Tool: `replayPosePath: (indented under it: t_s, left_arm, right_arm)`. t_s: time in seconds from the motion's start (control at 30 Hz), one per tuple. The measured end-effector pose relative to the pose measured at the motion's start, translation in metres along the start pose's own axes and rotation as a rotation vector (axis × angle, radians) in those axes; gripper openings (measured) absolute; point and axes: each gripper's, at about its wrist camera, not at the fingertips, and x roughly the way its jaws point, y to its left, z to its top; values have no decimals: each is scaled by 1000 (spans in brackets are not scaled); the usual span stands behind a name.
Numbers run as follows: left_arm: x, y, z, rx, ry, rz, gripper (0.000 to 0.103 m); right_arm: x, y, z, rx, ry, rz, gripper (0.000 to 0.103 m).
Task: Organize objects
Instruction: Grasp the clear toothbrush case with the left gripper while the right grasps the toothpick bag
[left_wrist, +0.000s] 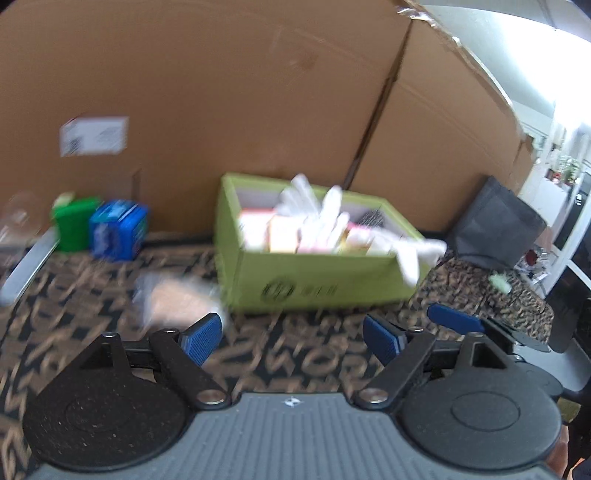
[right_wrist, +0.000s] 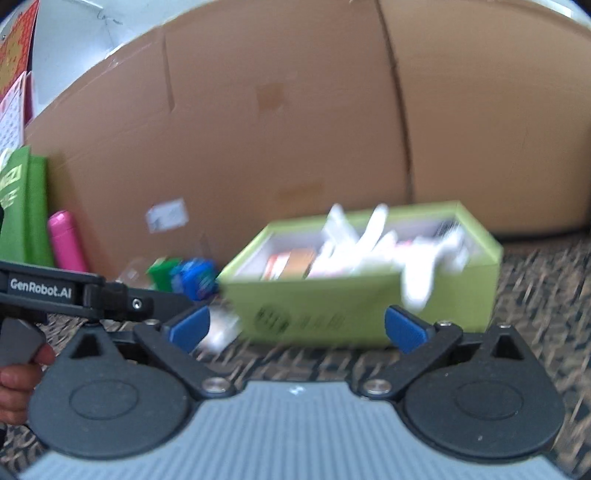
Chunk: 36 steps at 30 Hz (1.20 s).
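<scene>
Green and blue small boxes (left_wrist: 99, 229) far left of the left gripper (left_wrist: 291, 336), against the cardboard wall (left_wrist: 221, 92), apparently not yet sorted; a clear-wrapped packet (left_wrist: 173, 299), blurred, just ahead-left on the patterned bench (left_wrist: 295, 365), also left to do. Straight ahead of both, the lime-green box (left_wrist: 314, 284), already heaped with white and pink items, one white piece draped over its right rim. Left gripper spread wide, empty, touching nothing; right gripper (right_wrist: 297, 328) fully spread, likewise empty, near the box front.
</scene>
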Motion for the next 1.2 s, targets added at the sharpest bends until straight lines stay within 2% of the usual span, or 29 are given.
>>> replayPosePath:
  t_s: [0.1, 0.2, 0.3, 0.43, 0.63, 0.8, 1.0, 1.13, 1.2]
  left_arm:
    - [-12, 15, -21, -59, 19, 38, 87]
    - [-22, 36, -35, -111, 27, 111, 87]
    - [-32, 59, -45, -171, 12, 190, 87]
    - [-44, 86, -47, -237, 4, 220, 87]
    - [-48, 116, -28, -199, -35, 291, 87]
    - [-34, 145, 0, -140, -30, 300, 87]
    - [7, 180, 29, -87, -25, 377, 87]
    - [33, 202, 37, -72, -1, 428, 86]
    - [41, 211, 39, -74, 10, 447, 86]
  right_arm:
    - [1, 9, -23, 60, 54, 23, 103]
    - [7, 20, -41, 109, 120, 50, 103]
    - [10, 37, -54, 89, 179, 73, 103]
    - [26, 62, -57, 35, 223, 118, 103]
    - [53, 99, -48, -94, 217, 147, 103]
    - [72, 109, -54, -162, 251, 137, 103]
    - [87, 121, -32, -328, 122, 154, 102]
    - [125, 128, -26, -448, 174, 169, 86]
    - [144, 126, -29, -476, 231, 162, 83]
